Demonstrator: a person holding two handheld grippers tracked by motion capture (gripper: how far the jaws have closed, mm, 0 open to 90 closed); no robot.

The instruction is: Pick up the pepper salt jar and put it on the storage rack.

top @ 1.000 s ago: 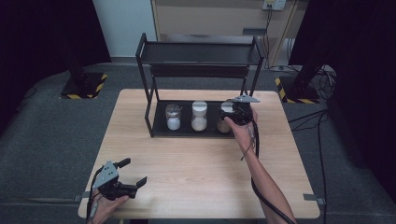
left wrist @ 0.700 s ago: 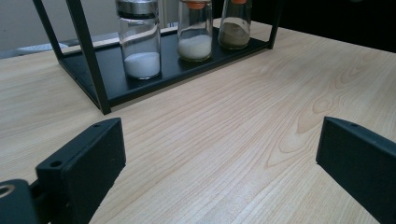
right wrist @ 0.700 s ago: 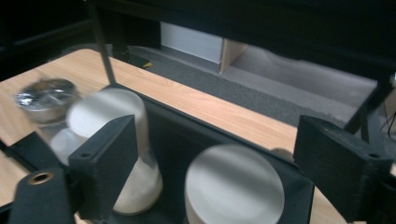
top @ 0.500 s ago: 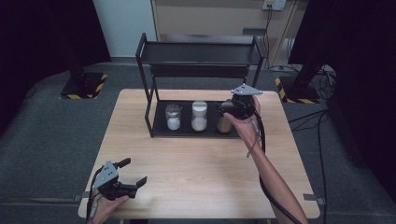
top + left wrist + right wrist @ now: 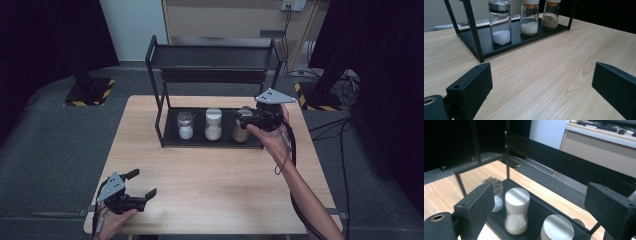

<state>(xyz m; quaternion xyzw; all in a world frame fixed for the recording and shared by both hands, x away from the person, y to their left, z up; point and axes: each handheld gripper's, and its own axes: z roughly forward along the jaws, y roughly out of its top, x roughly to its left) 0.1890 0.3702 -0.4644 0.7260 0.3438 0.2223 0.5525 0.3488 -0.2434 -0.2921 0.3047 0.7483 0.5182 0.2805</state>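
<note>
On the bottom tray of the black metal 2-tier rack (image 5: pixel 212 90), 3 clear glass spice jars stand upright in a row. From the high view's left these are a steel-capped jar of white powder (image 5: pixel 185 125), a white-capped jar of pale grains (image 5: pixel 213 124) and a white-capped jar of brown spice (image 5: pixel 241 131). The brown jar, the thing in hand, sits at the row's right end, apart from its neighbour, so the line reads as tidy and complete.

The right gripper (image 5: pixel 248 119) hangs just above that jar. Its jaws have just been opening and now stand spread with nothing between them, which suggests the jar has been let go. The left gripper (image 5: pixel 137 186) rests low over the pale wooden surface (image 5: pixel 225 180) near the front edge, jaws wide apart and empty, probably parked clear of the work.
</note>
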